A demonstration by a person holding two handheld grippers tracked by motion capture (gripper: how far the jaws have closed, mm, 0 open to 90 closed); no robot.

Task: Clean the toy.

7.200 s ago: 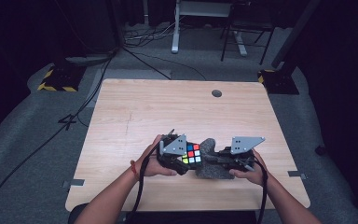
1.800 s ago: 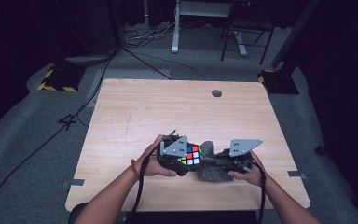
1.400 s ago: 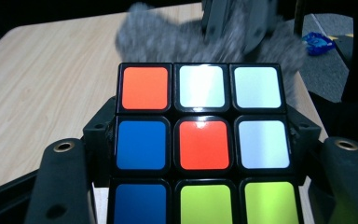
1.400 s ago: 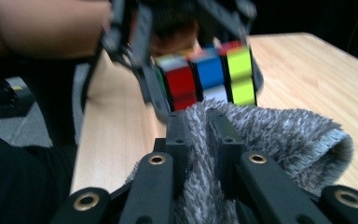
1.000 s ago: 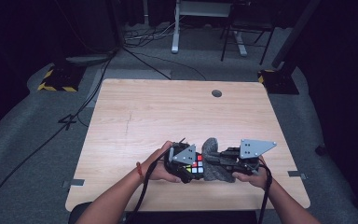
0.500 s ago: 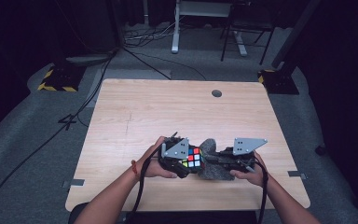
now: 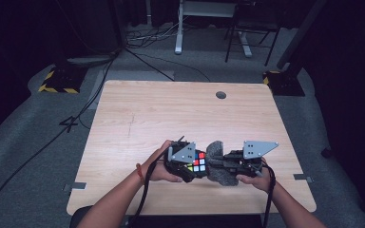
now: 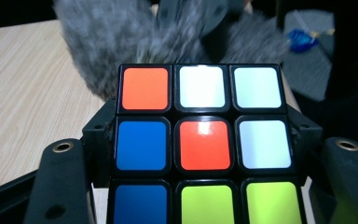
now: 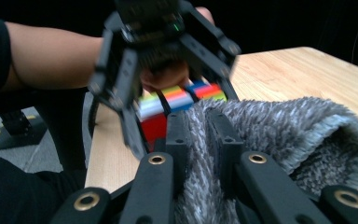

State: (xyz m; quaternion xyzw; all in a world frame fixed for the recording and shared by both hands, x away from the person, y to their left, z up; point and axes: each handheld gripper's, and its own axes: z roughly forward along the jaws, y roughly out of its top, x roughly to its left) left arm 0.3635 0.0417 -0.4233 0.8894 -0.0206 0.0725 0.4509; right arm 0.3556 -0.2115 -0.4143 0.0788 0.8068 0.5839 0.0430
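Clearly, the high view shows one puzzle cube [image 7: 197, 163] clamped in the left gripper [image 7: 190, 166] near the table's [image 7: 171, 109] front edge, with one grey fluffy cloth [image 7: 218, 164] pinched in the right gripper [image 7: 228, 164] and pressed against it.

Along the left gripper view, the jaws grip the cube's sides; the cloth [image 8: 121, 42] lies just behind its top edge.

From the right gripper view, the jaws are squeezed on the cloth [image 9: 279, 135], which touches the cube [image 9: 182, 100]. To wipe well, I judge, hold the cube steady and stroke each face evenly without loosening either grip.
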